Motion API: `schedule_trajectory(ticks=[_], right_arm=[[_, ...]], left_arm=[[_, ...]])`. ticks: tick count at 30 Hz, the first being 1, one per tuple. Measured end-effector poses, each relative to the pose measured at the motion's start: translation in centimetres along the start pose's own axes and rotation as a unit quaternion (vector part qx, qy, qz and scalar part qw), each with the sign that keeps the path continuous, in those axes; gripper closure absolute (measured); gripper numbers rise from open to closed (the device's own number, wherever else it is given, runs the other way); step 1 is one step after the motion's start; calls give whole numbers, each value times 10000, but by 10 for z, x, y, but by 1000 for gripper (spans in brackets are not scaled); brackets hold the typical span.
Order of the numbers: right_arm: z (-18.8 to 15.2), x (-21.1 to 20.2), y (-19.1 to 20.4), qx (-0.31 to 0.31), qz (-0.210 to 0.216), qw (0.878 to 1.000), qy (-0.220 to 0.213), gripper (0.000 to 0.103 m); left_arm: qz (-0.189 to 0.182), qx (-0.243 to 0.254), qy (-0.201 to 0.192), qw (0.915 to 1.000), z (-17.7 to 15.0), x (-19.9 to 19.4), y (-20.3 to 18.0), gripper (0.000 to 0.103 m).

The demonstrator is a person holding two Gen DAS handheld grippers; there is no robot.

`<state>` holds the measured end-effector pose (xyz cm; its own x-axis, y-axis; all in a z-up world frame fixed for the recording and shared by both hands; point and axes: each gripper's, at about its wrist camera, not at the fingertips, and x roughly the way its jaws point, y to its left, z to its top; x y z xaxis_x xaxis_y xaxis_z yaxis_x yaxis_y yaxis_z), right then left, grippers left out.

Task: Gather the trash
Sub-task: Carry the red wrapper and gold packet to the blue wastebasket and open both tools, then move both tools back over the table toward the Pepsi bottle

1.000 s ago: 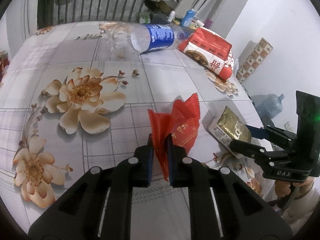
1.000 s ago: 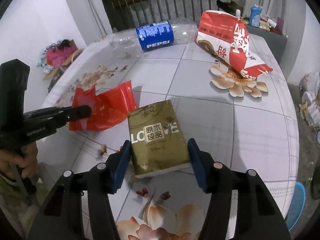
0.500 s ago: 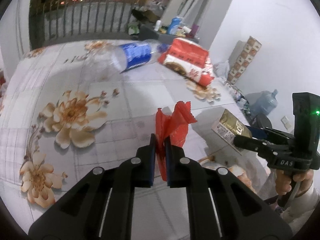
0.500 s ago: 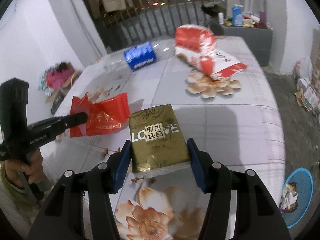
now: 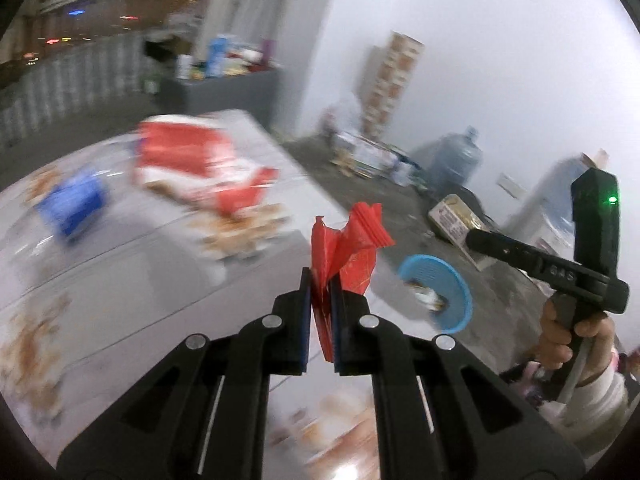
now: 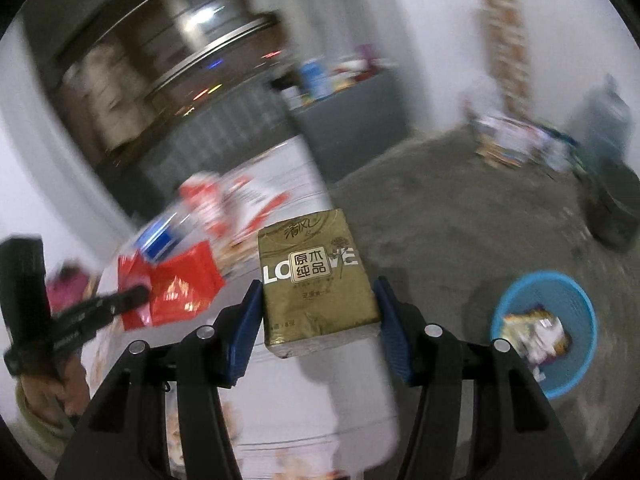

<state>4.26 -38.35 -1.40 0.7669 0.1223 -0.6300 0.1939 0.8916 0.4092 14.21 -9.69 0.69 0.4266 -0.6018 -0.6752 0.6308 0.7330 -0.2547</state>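
The left gripper (image 5: pixel 320 292) pinches a red wrapper (image 5: pixel 348 252) and the right gripper (image 6: pixel 318 312) squeezes a gold pack (image 6: pixel 316 280), neither yet in the blue bin (image 6: pixel 580 376) (a red bag (image 5: pixel 192 164) waits on the table (image 5: pixel 132 280)).

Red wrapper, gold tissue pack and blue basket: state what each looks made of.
Red wrapper: thin plastic film, probably; it crumples into sharp folds and shows glossy glints and a serrated edge.
Gold tissue pack: soft paper tissues in metallic-looking plastic film, judging by its sheen and rounded, squashy corners.
Blue basket: likely moulded plastic; uniform bright colour, and its wall looks slotted or ribbed, though blurred.
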Motion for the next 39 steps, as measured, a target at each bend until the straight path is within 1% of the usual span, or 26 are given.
schedule_trajectory(ticks=[1, 3, 5, 7, 8, 12, 15, 16, 17, 18, 19, 20, 21, 22, 23, 24, 26, 28, 30, 33, 39], right_arm=[[3, -3, -17, 238, -101, 9997, -54, 49], [6, -8, -50, 684, -343, 9969, -179, 49], [7, -14, -87, 1162, -606, 9910, -286, 49], [5, -15, -115, 1528, -745, 9849, -324, 49], [4, -15, -133, 1755, -833, 9804, -335, 48], [-4, -13, -180, 2331, -1101, 9654, -390, 48], [-11, -10, -216, 2732, -1279, 9524, -439, 47], [-14, -9, -229, 2846, -1356, 9480, -435, 46], [-16, -5, -239, 2931, -1420, 9446, -402, 41], [-20, 1, -250, 3010, -1449, 9418, -372, 31], [-25, 7, -260, 3076, -1505, 9389, -337, 27], [-30, 11, -267, 3141, -1587, 9356, -289, 24], [-37, 17, -275, 3206, -1673, 9321, -210, 24], [-45, 19, -283, 3275, -1732, 9287, -136, 24], [-53, 23, -290, 3393, -1776, 9237, -70, 24], [-57, 24, -295, 3460, -1765, 9214, -63, 24], [-62, 26, -301, 3560, -1727, 9184, -63, 24], [-61, 24, -302, 3554, -1734, 9185, -99, 24], [-55, 21, -298, 3438, -1696, 9234, -177, 24], [-46, 20, -284, 3123, -1655, 9352, -225, 24], [-36, 21, -260, 2825, -1344, 9496, -213, 24]], left_arm=[[-170, 81, 122, 9997, 8, 15, -11, 97], [-375, 216, 353, 9984, 20, 43, -32, 97], [-605, 354, 632, 9955, 31, 76, -59, 97], [-810, 471, 903, 9915, 38, 108, -84, 97], [-872, 538, 1042, 9893, 40, 125, -96, 97], [-1056, 779, 1612, 9782, 39, 195, -147, 97], [-1129, 947, 1873, 9712, 34, 236, -178, 96], [-1122, 990, 1971, 9689, 31, 254, -190, 96], [-1128, 1001, 2062, 9668, 28, 272, -200, 96], [-1184, 990, 2130, 9648, 25, 285, -204, 91], [-1362, 902, 2272, 9600, 20, 305, -213, 86], [-1427, 838, 2357, 9576, 17, 317, -217, 70], [-1464, 777, 2453, 9552, 13, 328, -221, 59], [-1488, 736, 2543, 9528, 8, 338, -224, 59], [-1480, 763, 2597, 9512, 5, 345, -228, 59], [-1465, 787, 2596, 9513, 4, 346, -228, 57], [-1449, 890, 2494, 9534, 5, 344, -232, 53], [-1385, 954, 2339, 9576, 9, 338, -231, 52], [-1372, 914, 2232, 9607, 12, 329, -228, 51], [-1359, 858, 2059, 9653, 24, 317, -223, 49], [-1354, 763, 1592, 9750, 40, 267, -204, 45]])
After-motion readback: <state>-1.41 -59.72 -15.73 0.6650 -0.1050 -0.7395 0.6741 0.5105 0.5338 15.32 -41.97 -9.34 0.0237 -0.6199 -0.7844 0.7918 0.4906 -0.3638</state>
